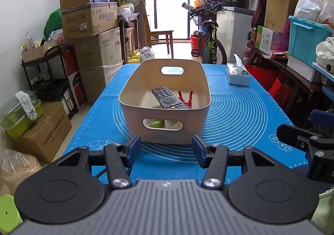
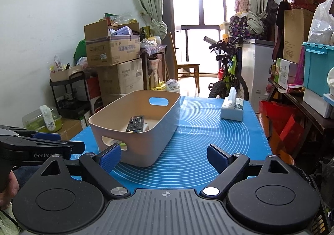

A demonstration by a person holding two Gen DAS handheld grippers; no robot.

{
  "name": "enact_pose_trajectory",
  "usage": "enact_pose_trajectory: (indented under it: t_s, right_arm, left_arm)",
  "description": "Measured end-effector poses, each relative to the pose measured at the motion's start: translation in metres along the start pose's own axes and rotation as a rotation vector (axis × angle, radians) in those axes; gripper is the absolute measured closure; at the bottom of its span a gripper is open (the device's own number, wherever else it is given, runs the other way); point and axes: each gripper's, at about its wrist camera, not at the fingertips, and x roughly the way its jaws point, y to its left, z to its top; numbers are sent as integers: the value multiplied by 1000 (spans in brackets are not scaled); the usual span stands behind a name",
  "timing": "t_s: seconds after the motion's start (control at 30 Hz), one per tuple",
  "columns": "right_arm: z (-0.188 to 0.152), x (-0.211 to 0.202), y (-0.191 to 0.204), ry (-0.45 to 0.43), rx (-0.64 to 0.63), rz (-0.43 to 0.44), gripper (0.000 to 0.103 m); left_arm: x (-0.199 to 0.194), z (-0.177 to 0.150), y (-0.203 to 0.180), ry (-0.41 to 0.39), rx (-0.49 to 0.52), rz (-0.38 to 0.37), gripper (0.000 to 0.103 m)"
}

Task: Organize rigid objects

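Both the left gripper [image 1: 166, 151] and right gripper [image 2: 163, 156] were released; nudging the beige plastic basket [image 1: 133, 87], mid-frame, could slide it across the bench.

Daylight floods in from the window [image 1: 169, 5] at the back; I see it blown out white in both views. Room evenly bright, shadows soft. Faint glare on the mat [image 2: 208, 130]. Strong fisheye bending at the edges, dark vignette in the corners. Focus sharp, no motion blur.

bin [image 1: 165, 97] on mat [image 1: 240, 114] | remote [image 1: 169, 98], clip [image 1: 185, 97] in bin | tissue box [image 1: 238, 74] behind-right
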Motion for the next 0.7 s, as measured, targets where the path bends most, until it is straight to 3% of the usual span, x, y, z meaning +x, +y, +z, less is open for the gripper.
enact_pose_trajectory:
  t_s: [0.7]
  right_arm:
    - [-3,2,-5,3,3,-23,12]
  left_arm:
    - [0,0,-1,0,2,-2,47]
